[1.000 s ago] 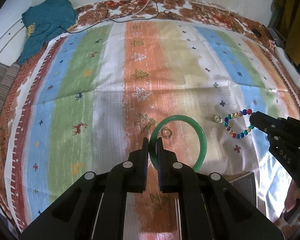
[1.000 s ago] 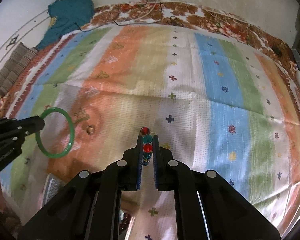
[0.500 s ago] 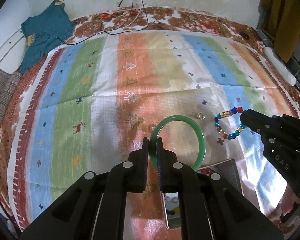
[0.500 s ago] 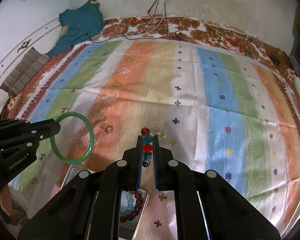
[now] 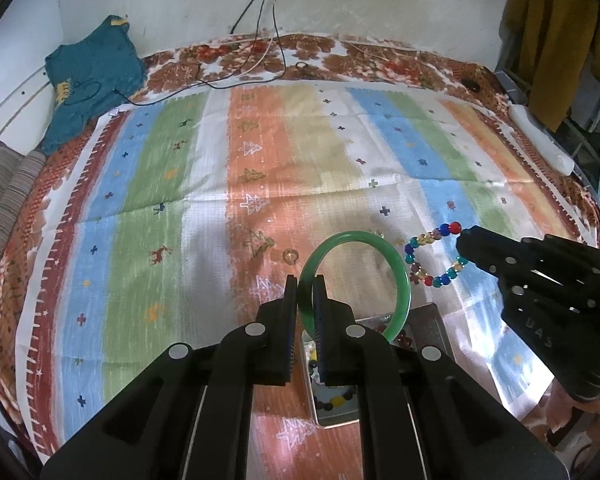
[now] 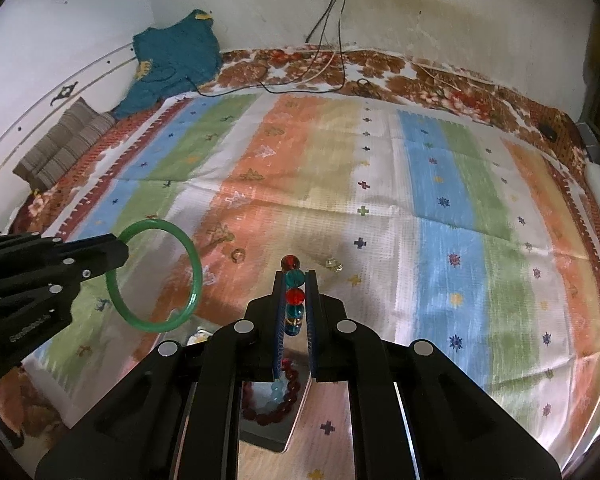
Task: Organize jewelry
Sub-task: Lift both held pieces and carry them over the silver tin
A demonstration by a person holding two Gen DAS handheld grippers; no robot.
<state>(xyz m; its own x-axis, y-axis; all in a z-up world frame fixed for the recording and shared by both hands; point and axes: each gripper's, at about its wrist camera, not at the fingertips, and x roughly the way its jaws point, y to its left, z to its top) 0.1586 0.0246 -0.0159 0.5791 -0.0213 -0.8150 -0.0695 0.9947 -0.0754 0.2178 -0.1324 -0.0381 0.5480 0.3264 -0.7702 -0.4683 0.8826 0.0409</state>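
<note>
My left gripper [image 5: 306, 285] is shut on a green bangle [image 5: 399, 276], which it holds in the air; from the right wrist view the bangle [image 6: 194, 276] hangs off the left gripper [image 6: 122, 254]. A bracelet of coloured beads [image 5: 415, 270] is clamped in my right gripper [image 6: 295, 280], and its beads [image 6: 294, 296] stand in a row between the pads. Below both grippers lies a shiny metal tray [image 5: 431, 320] holding a dark red bead bracelet [image 6: 288, 396] and other beads. Two small rings [image 6: 239, 255] [image 6: 333, 265] lie on the striped cloth.
A striped, patterned cloth [image 5: 160, 208] covers a bed. A teal garment [image 5: 92, 80] and cables [image 5: 260, 60] lie at its far edge by the wall. Folded striped fabric [image 5: 4, 204] sits at the left. A yellow garment [image 5: 551, 32] hangs at the far right.
Both grippers have risen and drawn back toward me with their bracelets. The metal tray has come into view beneath them, and the two rings now lie farther ahead.
</note>
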